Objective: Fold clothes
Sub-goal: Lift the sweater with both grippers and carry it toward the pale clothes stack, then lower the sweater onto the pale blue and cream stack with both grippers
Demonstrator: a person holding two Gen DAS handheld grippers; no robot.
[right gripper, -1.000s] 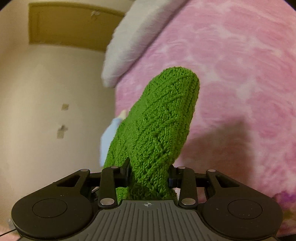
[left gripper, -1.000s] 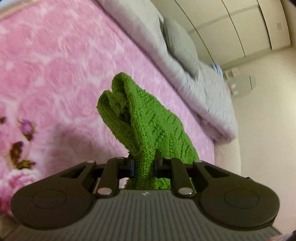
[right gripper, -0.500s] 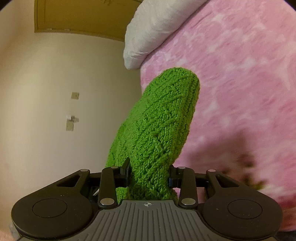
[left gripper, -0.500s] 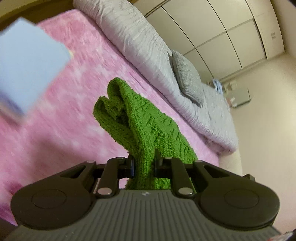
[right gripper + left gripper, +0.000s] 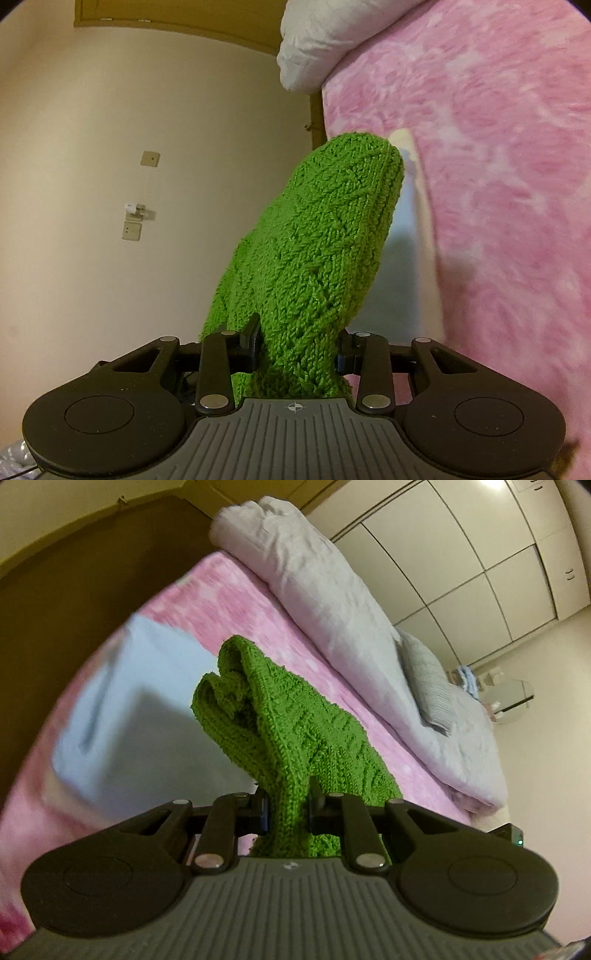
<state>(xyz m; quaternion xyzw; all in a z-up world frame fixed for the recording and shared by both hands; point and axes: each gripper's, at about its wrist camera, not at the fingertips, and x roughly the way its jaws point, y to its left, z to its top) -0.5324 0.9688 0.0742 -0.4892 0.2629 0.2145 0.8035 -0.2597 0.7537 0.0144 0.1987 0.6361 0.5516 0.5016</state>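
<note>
The left gripper (image 5: 289,808) is clamped on a bunched fold of the chunky green cable-knit garment (image 5: 291,731); the right gripper (image 5: 297,349) pinches another thick, rounded fold of it (image 5: 325,236). The knit is lifted above the fuzzy pink blanket (image 5: 498,147) on the bed, near a smooth pale-blue folded cloth (image 5: 140,709) and a rumpled grey quilt (image 5: 332,590).
</note>
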